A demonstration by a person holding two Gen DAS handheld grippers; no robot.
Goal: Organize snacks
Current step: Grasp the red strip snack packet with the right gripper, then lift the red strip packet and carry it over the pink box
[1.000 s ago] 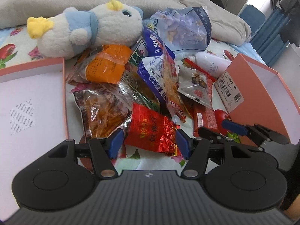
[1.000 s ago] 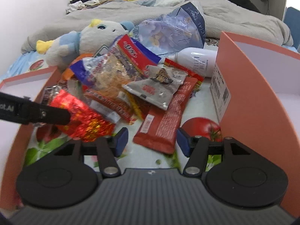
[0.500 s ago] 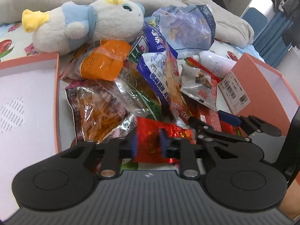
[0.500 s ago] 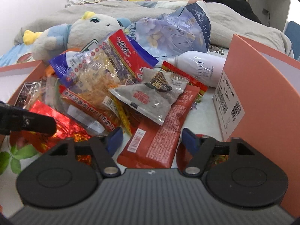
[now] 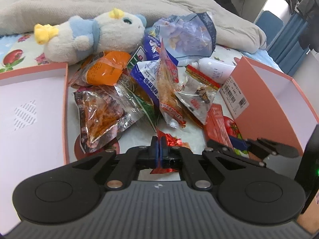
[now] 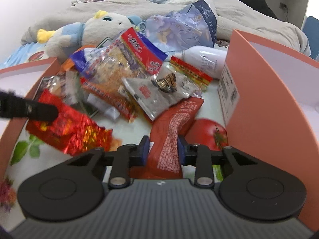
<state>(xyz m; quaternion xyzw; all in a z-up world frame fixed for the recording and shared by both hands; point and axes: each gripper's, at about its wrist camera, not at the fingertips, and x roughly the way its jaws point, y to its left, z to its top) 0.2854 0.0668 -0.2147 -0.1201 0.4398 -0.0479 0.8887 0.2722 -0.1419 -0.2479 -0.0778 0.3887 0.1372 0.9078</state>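
tissue pack (image 6: pixel 191 25): "FACIAL TISSUE" | box sticker (image 5: pixel 235 94): barcodes

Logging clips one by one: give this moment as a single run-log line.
left tool: shut on red foil packet | right tool: just closed on long red packet | boxes: no snacks

Shiny red foil packet (image 6: pixel 67 127), orange pouch (image 5: pixel 106 70), salmon-pink box (image 5: pixel 265 101), white-and-blue plush (image 5: pixel 93 36)
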